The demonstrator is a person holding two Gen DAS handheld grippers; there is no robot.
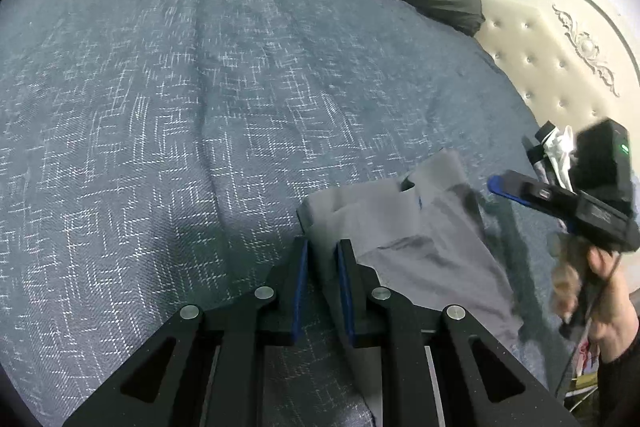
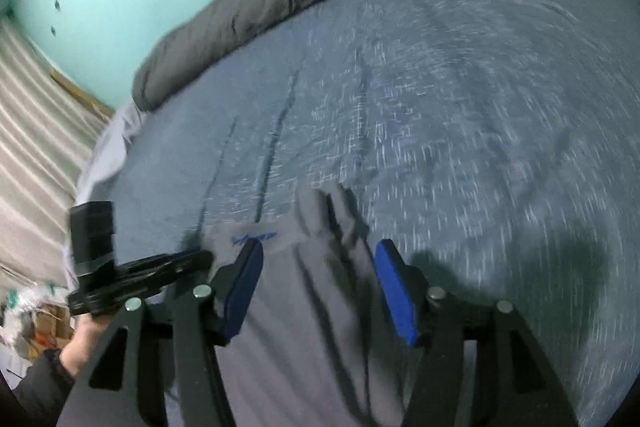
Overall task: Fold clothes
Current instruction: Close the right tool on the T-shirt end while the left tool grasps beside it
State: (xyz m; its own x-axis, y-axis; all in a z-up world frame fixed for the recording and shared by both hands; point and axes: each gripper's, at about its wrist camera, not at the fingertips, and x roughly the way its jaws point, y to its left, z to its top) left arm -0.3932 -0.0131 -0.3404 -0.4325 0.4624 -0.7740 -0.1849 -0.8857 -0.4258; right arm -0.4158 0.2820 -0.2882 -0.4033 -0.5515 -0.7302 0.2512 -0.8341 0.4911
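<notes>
Garment of soft grey fabric (image 1: 404, 227) lies crumpled on the blue woven bedspread (image 1: 160, 107), its length running away from both grippers. Left gripper (image 1: 322, 247) is nearly closed, pinching a near fold; right gripper (image 2: 318, 247) hovers spread above it, holding nothing.

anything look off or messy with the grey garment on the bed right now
The grey garment is not flat: ridges run along it and its far end is bunched up on the blue bedspread. The left gripper pinches one edge; the right gripper is open above it. Nothing looks damaged.
</notes>
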